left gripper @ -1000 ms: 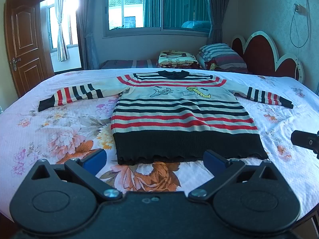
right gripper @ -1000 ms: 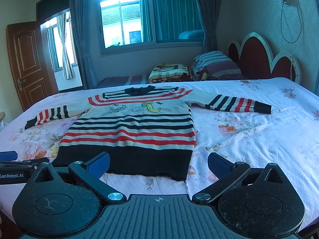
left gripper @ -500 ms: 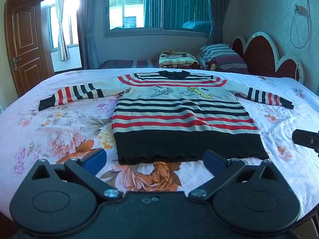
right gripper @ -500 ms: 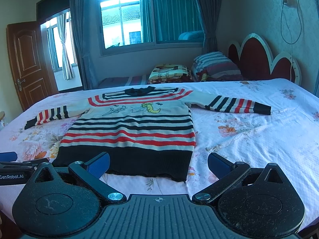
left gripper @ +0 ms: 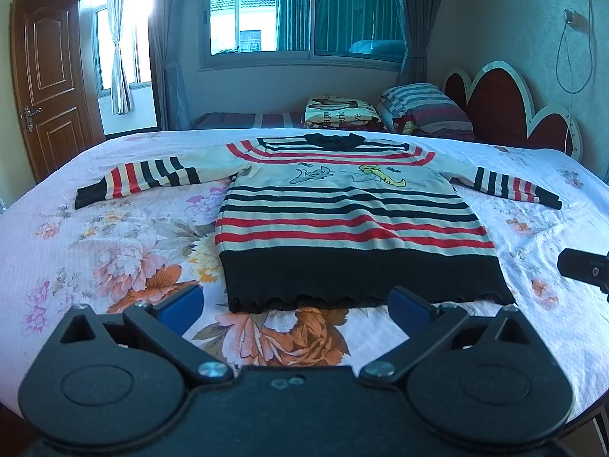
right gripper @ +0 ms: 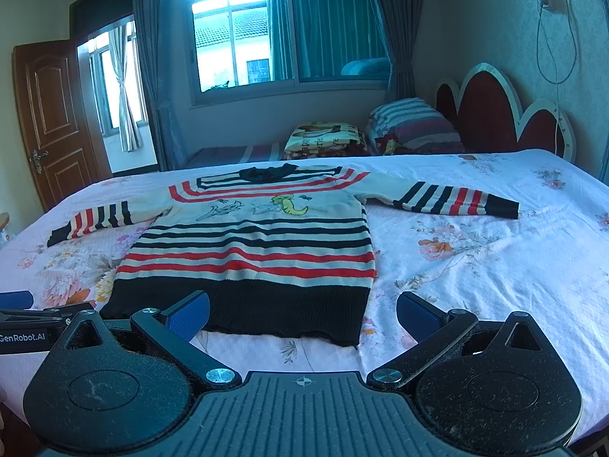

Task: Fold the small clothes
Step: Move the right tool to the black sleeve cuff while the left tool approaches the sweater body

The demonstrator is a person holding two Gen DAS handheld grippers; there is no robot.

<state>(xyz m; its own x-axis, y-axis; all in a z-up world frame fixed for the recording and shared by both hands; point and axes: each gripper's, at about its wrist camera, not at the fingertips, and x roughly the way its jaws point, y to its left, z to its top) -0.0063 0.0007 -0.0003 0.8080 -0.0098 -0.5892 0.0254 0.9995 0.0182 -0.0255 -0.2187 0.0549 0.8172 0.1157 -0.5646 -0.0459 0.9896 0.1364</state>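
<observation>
1. Bedroom scene: bed (left gripper: 95,236) with floral sheet fills the lower half of both views, window (left gripper: 300,11) and curtains on the far wall, wooden door (left gripper: 45,76) open at left, scalloped red headboard (left gripper: 506,110) at right.
2. Striped sweater (left gripper: 342,221) lies flat, face up, mid-bed. Collar points toward the window, black hem (left gripper: 361,278) toward the cameras.
3. Both sleeves spread out sideways: left sleeve (left gripper: 141,179) toward the door side, right sleeve (left gripper: 510,186) toward the headboard side. Cuffs stop short of the bed edges.
4. Open sheet all round the sweater: wide bare strip on the door side, wider one on the headboard side in the right wrist view, narrower strip between hem and the near bed edge.
5. Striped pillow (left gripper: 422,106) and folded printed blanket (left gripper: 338,110) sit past the far edge, well apart from the sweater.
6. Left hand-held gripper (left gripper: 295,304): fingers spread wide, nothing between them, just short of the hem, roughly centred on the sweater body. Level pose, aimed along the bed.
7. Right hand-held gripper (right gripper: 302,314): fingers also spread wide and empty, near the hem's right corner; left blue pad (right gripper: 190,314) overlaps the hem in view, contact unclear.
8. Each gripper's tip shows at the edge of the other's view; they sit side by side, apart.
</observation>
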